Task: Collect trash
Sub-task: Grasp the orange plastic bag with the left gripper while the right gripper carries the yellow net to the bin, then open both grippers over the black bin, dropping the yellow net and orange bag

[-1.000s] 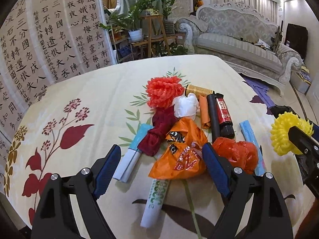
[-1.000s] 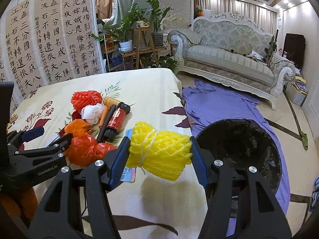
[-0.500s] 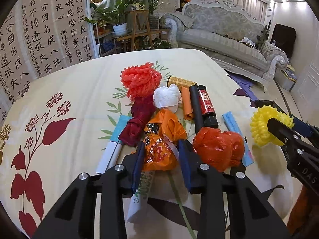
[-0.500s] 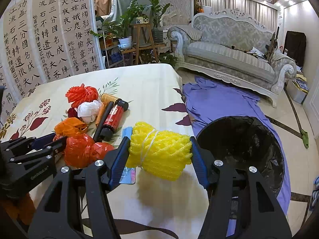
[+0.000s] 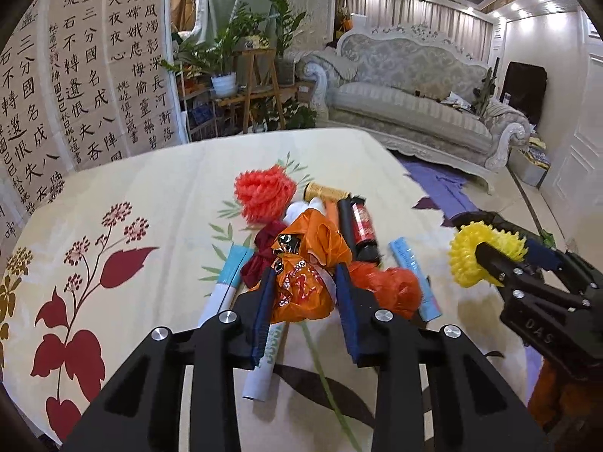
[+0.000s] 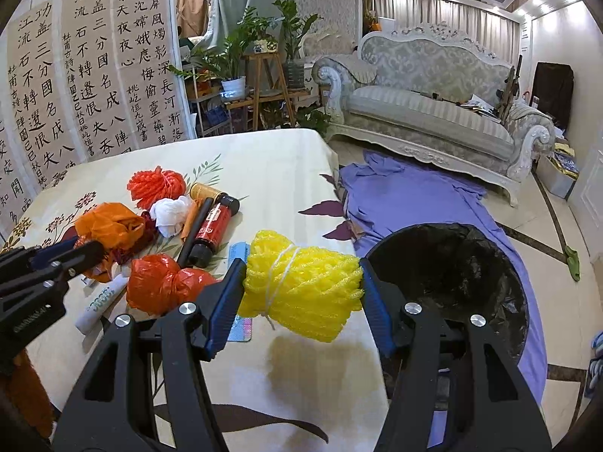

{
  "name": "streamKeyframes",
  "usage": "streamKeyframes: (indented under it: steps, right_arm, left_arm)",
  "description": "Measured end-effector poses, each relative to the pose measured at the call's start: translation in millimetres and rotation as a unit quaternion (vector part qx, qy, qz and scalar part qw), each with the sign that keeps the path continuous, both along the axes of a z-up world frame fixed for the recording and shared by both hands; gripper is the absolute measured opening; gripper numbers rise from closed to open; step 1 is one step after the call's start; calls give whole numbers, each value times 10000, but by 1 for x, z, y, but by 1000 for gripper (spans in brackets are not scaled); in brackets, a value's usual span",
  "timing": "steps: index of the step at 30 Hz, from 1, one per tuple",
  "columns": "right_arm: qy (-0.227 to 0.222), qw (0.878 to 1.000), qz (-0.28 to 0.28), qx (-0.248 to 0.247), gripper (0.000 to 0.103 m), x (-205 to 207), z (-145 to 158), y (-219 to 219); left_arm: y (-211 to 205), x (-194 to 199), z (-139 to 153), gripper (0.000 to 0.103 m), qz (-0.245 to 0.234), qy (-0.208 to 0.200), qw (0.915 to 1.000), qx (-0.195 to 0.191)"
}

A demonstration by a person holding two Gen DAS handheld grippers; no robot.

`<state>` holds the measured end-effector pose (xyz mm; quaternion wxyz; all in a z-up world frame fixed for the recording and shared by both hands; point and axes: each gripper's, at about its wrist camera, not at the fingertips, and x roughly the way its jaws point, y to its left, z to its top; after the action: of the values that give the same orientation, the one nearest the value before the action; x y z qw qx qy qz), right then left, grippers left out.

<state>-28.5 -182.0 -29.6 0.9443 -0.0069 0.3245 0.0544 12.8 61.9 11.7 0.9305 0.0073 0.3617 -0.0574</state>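
Observation:
My left gripper (image 5: pixel 303 297) is shut on an orange plastic bag (image 5: pixel 305 263) and holds it lifted above the trash pile on the table; the bag also shows in the right wrist view (image 6: pixel 109 226). My right gripper (image 6: pixel 301 286) is shut on a yellow foam net (image 6: pixel 301 282) and holds it above the table's edge, beside a black-lined bin (image 6: pixel 452 271). The net also shows in the left wrist view (image 5: pixel 475 260). On the table lie a red foam net (image 5: pixel 264 192), a red plastic bag (image 5: pixel 388 290), a white wad (image 6: pixel 171 214) and a red-labelled black bottle (image 5: pixel 361 226).
A white tube (image 5: pixel 264 361), a blue-white tube (image 5: pixel 226 286), a blue packet (image 5: pixel 414 278), a dark red cloth (image 5: pixel 264 252) and a gold cylinder (image 5: pixel 326 192) lie in the pile. The floral tablecloth (image 5: pixel 132 263) covers the table. A purple cloth (image 6: pixel 414 196) lies on the floor before a sofa (image 6: pixel 433 105).
My left gripper closed on the orange bag and lifted it off the table. My right gripper stayed shut on the yellow net and barely moved.

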Motion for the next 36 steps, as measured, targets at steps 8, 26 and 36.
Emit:
streamKeyframes:
  steps: [8, 26, 36]
  right_arm:
    - [-174, 9988, -453, -119, 58, -6, 11, -35]
    - [-249, 9868, -1537, -438, 58, -10, 4, -129]
    - [-215, 9845, -1707, -335, 58, 4, -5, -156]
  left_arm:
    - [-29, -1, 15, 33, -358, -250, 9990, -117]
    - [-137, 25, -2, 33, -1406, -182, 9899, -39]
    - [-178, 39, -12, 33, -1624, -203, 9863, 222]
